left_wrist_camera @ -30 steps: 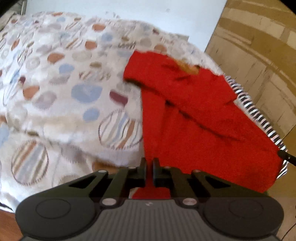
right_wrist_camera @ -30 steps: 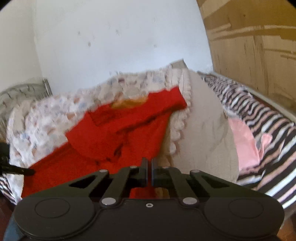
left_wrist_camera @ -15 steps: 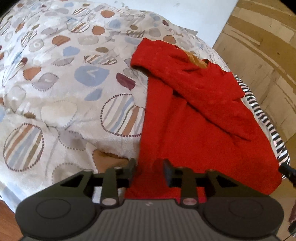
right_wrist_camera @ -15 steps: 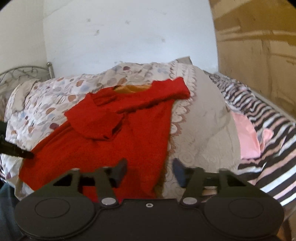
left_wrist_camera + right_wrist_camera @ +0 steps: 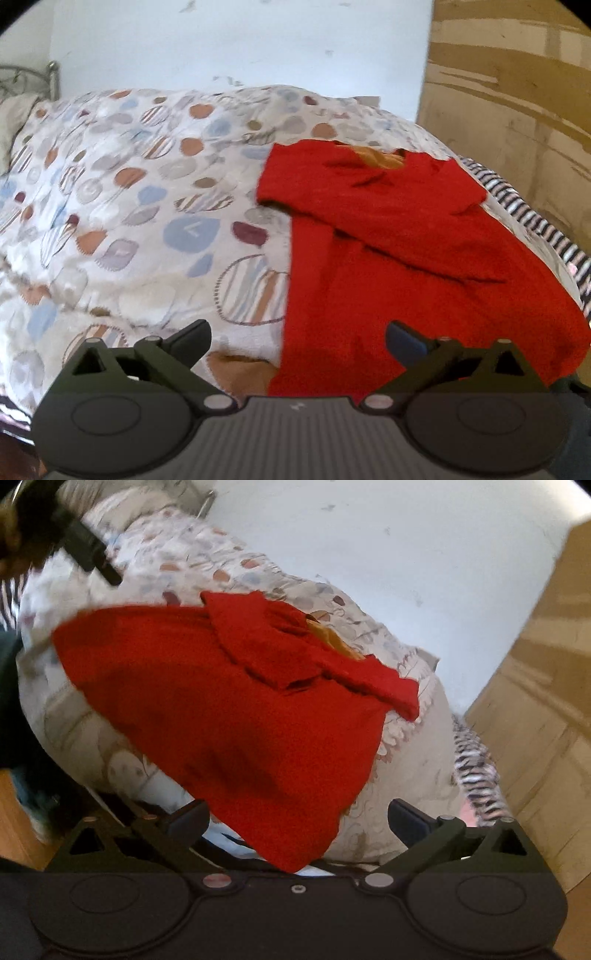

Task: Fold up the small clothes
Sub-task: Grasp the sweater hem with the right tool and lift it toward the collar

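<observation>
both the left gripper (image 5: 297,341) and the right gripper (image 5: 297,818) have just spread their jaws wide, pads clear of the cloth. the red garment (image 5: 399,266) lies beyond them on the patterned quilt (image 5: 147,206) covering the bed, sleeves folded across its chest. behind stands a white wall (image 5: 240,40).

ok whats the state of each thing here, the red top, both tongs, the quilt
red top: lying on the quilt, both sleeves folded across its front, hem at the bed edge, not gripped
left tongs: open, just been opening, hem edge between them
right tongs: open, just been opening, hem corner between them
quilt: spread over the bed, rumpled
</observation>
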Available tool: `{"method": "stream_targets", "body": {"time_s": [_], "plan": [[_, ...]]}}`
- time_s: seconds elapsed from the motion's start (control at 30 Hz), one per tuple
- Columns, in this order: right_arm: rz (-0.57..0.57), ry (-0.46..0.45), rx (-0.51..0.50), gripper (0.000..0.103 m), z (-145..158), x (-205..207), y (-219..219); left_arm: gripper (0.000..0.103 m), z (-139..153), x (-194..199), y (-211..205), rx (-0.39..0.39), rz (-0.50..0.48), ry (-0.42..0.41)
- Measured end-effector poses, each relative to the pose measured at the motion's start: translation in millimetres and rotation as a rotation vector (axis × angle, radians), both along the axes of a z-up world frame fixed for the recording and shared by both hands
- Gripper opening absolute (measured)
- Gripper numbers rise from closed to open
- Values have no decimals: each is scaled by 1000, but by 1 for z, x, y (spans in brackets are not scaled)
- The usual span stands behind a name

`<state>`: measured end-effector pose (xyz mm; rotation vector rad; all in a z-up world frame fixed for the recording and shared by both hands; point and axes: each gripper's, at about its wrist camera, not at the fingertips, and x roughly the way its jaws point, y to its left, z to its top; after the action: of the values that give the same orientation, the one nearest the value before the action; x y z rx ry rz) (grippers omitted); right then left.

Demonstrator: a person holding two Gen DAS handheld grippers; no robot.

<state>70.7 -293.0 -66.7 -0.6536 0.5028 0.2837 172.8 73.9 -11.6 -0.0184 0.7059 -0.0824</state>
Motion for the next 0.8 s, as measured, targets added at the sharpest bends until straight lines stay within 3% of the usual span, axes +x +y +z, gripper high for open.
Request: {"method": "stream_targets", "body": {"time_s": [0.1,0.43,0.5,0.57,0.63,0.73,0.77,0.8], "plan": [[16,-18,-133,102,-17,5,13,102,0,-1,-10,5,-38,-7],[132,-231,-481,101,-72,3,52,102,2,-3,-28,30,-114,-28],[179,-220,-469,93,-67,-2,48,102,5,-7,-27,27,-134,-43],[226,-159,-448,67,-61,-6,44,102,7,-13,-27,29,-164,-81],[255,-101,-417,48,-55,-9,40,102,9,-22,-29,42,-215,-129],[279,-56,-385,36,-40,-4,36,102,9,-34,-37,86,-295,-178],[276,-55,-369,15,-34,-1,35,102,8,-37,-41,99,-317,-187],[269,-56,-346,8,-24,3,33,102,7,-41,-44,113,-345,-198]]}}
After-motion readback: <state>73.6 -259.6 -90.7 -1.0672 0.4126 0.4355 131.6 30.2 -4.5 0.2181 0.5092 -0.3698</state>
